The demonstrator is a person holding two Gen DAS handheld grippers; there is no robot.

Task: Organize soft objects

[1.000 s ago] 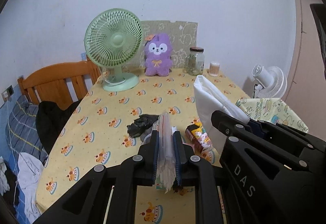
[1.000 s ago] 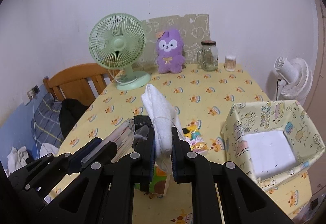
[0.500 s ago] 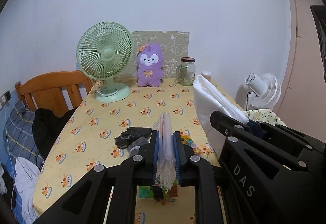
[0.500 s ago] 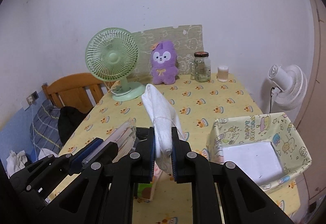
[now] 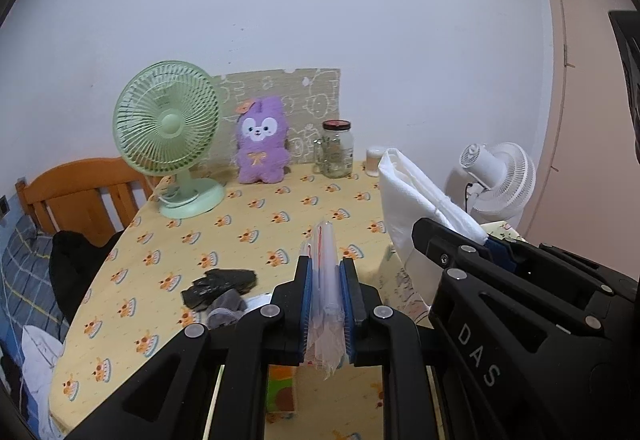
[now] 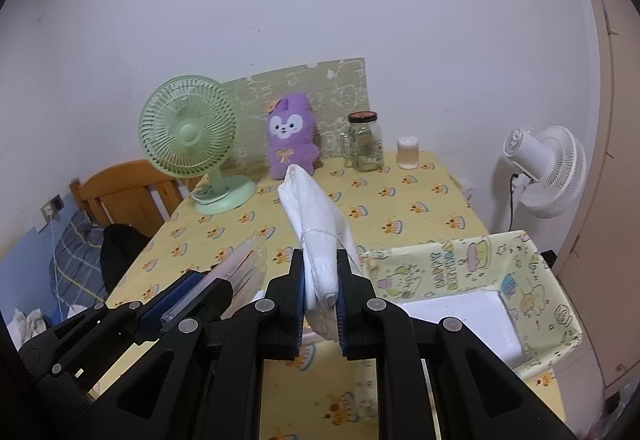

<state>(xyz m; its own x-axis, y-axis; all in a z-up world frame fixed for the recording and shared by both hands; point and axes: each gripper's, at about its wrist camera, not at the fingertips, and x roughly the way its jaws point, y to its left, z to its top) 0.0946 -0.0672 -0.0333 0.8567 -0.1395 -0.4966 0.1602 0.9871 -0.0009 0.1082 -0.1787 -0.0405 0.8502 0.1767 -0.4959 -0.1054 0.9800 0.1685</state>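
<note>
My left gripper [image 5: 325,272] is shut on a clear plastic packet [image 5: 326,280], held above the yellow tablecloth [image 5: 256,224]. My right gripper [image 6: 320,268] is shut on a folded white cloth [image 6: 316,215], held above the table's near edge. Both also show in the other view: the white cloth [image 5: 416,199] and the plastic packet [image 6: 244,268]. A patterned fabric box [image 6: 552,280] with a white lining stands at the right. A black cloth [image 5: 220,284] and a grey one [image 5: 226,310] lie on the table left of my left gripper.
At the back stand a green fan [image 6: 188,143], a purple plush toy [image 6: 290,135], a glass jar [image 6: 364,143] and a small white cup [image 6: 408,153]. A white floor fan [image 6: 548,167] stands right of the table. A wooden headboard [image 5: 80,191] is at left.
Both grippers have risen and pulled back from the table, each still holding its item. The table objects now appear lower and farther away.
</note>
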